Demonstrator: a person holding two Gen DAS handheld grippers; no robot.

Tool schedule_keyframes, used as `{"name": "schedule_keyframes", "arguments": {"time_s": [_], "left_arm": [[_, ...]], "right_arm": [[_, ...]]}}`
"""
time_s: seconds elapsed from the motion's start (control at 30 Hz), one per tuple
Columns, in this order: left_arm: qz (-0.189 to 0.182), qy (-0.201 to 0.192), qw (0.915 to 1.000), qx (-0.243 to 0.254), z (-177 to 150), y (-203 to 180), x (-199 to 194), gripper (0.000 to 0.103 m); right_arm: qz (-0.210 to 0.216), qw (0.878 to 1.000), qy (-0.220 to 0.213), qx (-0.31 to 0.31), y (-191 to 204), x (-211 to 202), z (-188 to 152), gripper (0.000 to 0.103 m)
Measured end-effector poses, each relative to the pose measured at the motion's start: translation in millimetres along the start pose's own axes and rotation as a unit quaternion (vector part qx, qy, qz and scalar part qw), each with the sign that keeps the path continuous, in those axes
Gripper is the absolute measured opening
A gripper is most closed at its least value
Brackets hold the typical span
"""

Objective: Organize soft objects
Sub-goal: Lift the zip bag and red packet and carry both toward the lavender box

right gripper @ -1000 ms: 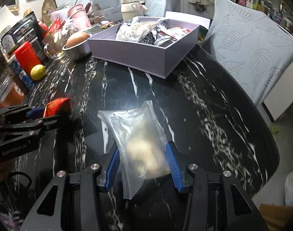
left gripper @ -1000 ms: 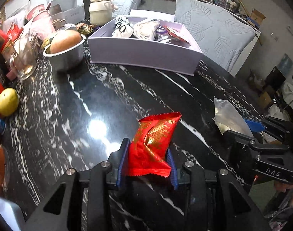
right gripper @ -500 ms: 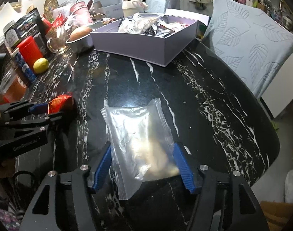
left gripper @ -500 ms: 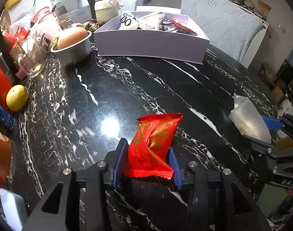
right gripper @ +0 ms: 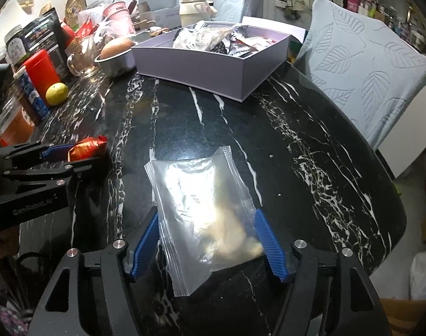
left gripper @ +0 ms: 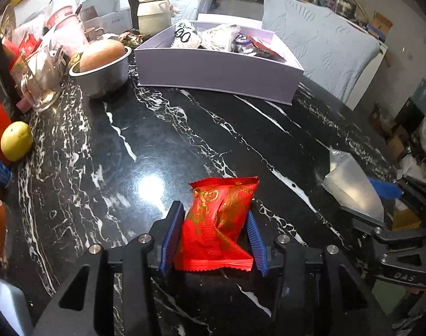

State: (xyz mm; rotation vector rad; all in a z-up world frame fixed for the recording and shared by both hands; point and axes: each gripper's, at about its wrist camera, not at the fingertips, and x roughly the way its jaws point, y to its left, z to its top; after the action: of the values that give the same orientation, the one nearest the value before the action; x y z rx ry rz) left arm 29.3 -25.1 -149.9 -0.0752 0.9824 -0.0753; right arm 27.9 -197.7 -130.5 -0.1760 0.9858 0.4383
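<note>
Left gripper [left gripper: 214, 240] jaws opening around red packet [left gripper: 217, 224], right gripper [right gripper: 211, 240] wide around clear bag [right gripper: 204, 212]; re-close mid-body, gently, before carrying to lavender box [right gripper: 201, 67], upper centre.

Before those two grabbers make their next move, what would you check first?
1. Red packet between the left gripper's jaws: ok. The jaws have just been opening.
2. Left grip firm: cannot tell. The pads sit at the packet's sides.
3. Clear bag between the right gripper's jaws: ok.
4. Right grip firm: not ok. The jaws have just been opening and the bag lies flat on the table.
5. Bare table up to the lilac box: ok.
6. Room left in the box: cannot tell. It already holds several packets.
</note>
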Motion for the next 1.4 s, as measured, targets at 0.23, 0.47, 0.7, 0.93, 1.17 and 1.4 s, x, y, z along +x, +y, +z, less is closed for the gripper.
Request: {"name": "schedule_keyframes", "arguments": {"time_s": [0.23,0.47,0.7,0.93,1.17,1.4], "left_arm": [[0.000,-0.008,1.0000,0.001,-1,-3,-4,0.036],[-0.017,-0.011,0.9997,-0.011,-6,-6,-14,0.035],[-0.019,-0.031,0.9991,-0.021,-8,-4,-35,0.035],[-0.008,-0.055,0.9980,-0.031,-13,-1,-57,0.035],[-0.007,-0.073,0.9968,-0.030,-21,-2,-75,0.035],[-0.011,-0.094,0.9952,-0.026,-13,-3,-88,0.035]], "right_arm": [[-0.007,1.000,-0.019,-0.003,-2,-4,0,0.043],[0.016,0.999,-0.034,0.017,-6,-14,3,0.033],[0.047,0.998,-0.040,0.028,-3,-23,-1,0.031],[0.075,0.995,-0.050,0.031,6,-34,-9,0.030],[0.084,0.994,-0.067,0.032,11,-49,-14,0.030],[0.090,0.991,-0.088,0.041,10,-65,-11,0.030]]}}
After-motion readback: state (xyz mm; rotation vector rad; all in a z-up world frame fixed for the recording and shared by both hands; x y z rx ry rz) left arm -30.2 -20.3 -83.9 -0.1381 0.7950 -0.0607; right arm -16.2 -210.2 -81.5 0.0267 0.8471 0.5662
